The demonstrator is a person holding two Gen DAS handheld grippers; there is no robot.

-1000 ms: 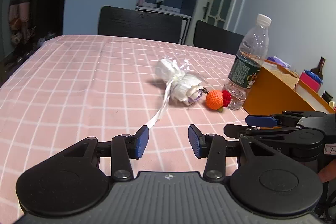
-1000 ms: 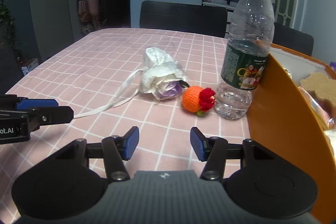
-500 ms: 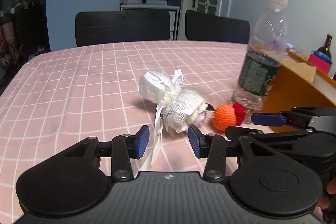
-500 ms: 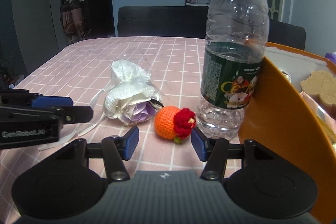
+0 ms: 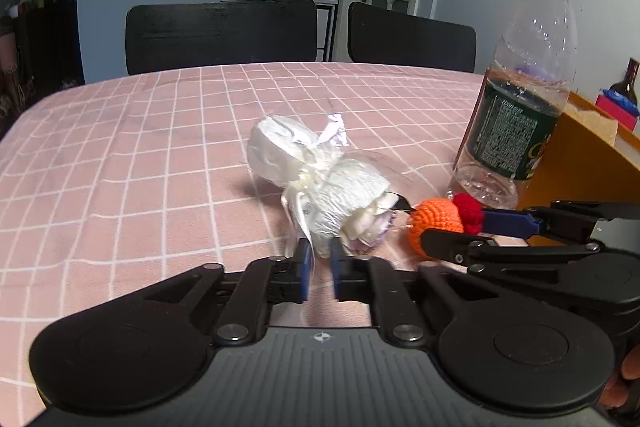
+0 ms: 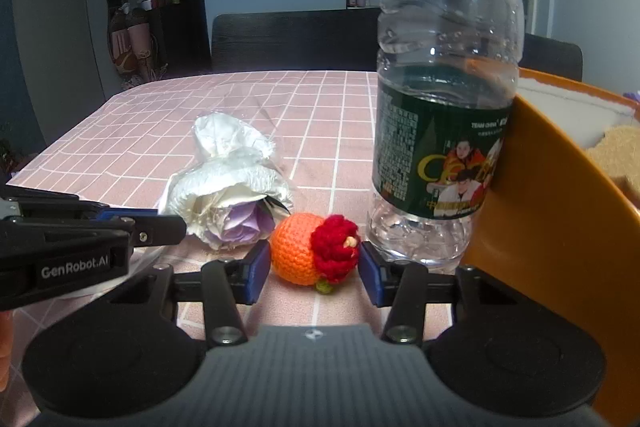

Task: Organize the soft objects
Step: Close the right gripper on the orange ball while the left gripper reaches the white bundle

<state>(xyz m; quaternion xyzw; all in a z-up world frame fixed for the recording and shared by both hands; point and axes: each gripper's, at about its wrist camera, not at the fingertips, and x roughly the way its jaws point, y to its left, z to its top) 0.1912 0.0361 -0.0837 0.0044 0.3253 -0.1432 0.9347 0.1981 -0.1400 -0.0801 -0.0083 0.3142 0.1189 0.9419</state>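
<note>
While the left gripper (image 5: pixel 319 273) pinches the wrapped flower's (image 5: pixel 332 187) ribbon at frame centre, the right gripper's (image 6: pixel 312 273) jaws are closing around the crocheted orange ball (image 6: pixel 316 253); next, probably lifting both into the orange bin (image 6: pixel 560 247).

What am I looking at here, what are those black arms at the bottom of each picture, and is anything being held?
There is no robot. A person holds a pair of tongs in each hand, and each pair has a wide-angle camera looking along its two fingers. One picture comes from the left tongs, the other from the right tongs. On the pink checked tablecloth lie a wrapped flower with a white ribbon and an orange crochet ball. Beside them are a standing water bottle and an orange box. The left tongs are shut, seemingly pinching the ribbon. The right tongs are closing with the ball between them.
</note>
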